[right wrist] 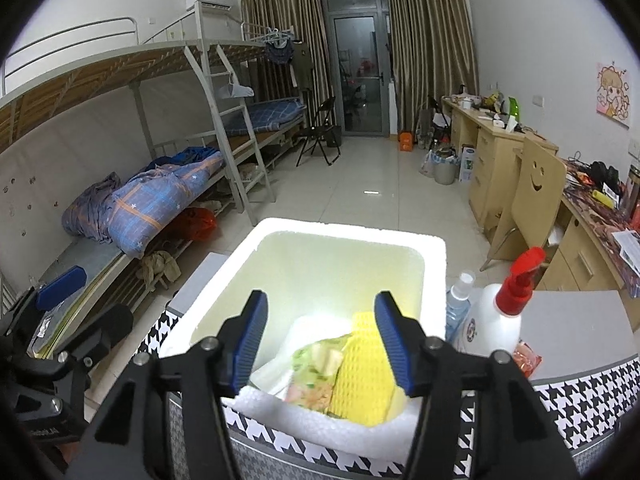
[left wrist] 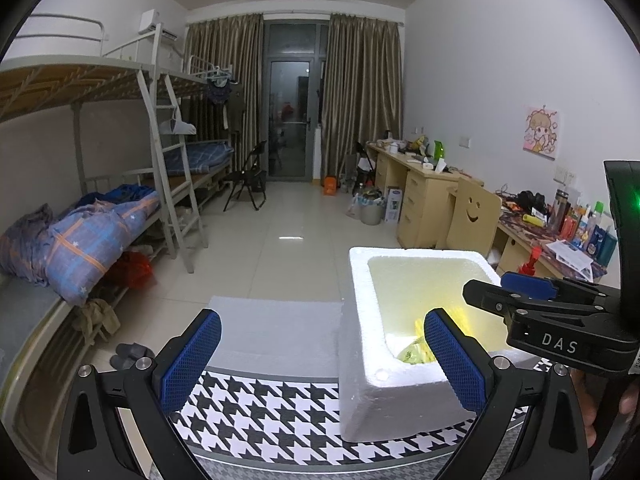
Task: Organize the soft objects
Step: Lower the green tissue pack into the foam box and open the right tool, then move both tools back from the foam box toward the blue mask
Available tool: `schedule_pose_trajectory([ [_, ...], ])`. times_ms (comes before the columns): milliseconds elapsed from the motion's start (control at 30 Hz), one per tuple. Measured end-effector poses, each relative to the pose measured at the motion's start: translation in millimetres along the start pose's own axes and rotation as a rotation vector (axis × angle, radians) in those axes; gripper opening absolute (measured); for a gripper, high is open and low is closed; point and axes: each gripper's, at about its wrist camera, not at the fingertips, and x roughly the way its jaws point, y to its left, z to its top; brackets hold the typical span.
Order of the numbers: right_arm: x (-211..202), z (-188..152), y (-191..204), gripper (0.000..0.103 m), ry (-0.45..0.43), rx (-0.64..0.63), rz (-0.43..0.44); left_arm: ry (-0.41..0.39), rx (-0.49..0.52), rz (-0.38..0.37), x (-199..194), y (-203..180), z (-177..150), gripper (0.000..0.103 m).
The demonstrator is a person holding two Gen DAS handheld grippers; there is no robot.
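The right gripper (right wrist: 318, 338) hung released above the foam box (right wrist: 434, 256), its fingers (right wrist: 250, 340) clear of the yellow foam net (right wrist: 362, 376) below; the left gripper (left wrist: 322, 364) stood released too.

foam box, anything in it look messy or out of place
Slightly. In the foam box, the yellow foam netting and a printed plastic bag lie slumped in one corner, overlapping rather than flat. Nothing looks spilled or damaged. The right tool is open above them.

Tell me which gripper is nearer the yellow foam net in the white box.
Right. The right gripper hangs over the white foam box, jaws open above the yellow foam net. The left gripper is off to the box's side, jaws open over the houndstooth cloth.
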Motion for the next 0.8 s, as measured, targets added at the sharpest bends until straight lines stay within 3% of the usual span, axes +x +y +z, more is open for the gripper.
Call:
schedule_pose_trajectory([
  [133, -10.4, -1.9, -0.9, 0.065, -0.008, 0.004, -0.004, -0.005, 0.007, -0.005, -5.2, -3.3, 0.0, 0.102],
  [233, -20.3, -3.2, 0.2, 0.073, -0.021, 0.006, -0.006, -0.014, 0.012, -0.006, -12.1, -6.7, -0.3, 0.102],
  [400, -36.2, -8.0, 2.8, 0.076, -0.041, -0.002, -0.024, -0.018, 0.018, -0.006, -22.2, -10.8, -1.5, 0.102],
  [633, -58.7, -13.4, 2.2, 0.089, -0.092, 0.001, -0.029, -0.026, 0.026, -0.014, -38.4, -16.8, -4.6, 0.102],
  [800, -71.9, -22.2, -0.2, 0.091, -0.106, -0.003, -0.036, -0.036, 0.038, -0.018, -50.6, -25.0, -7.3, 0.102],
])
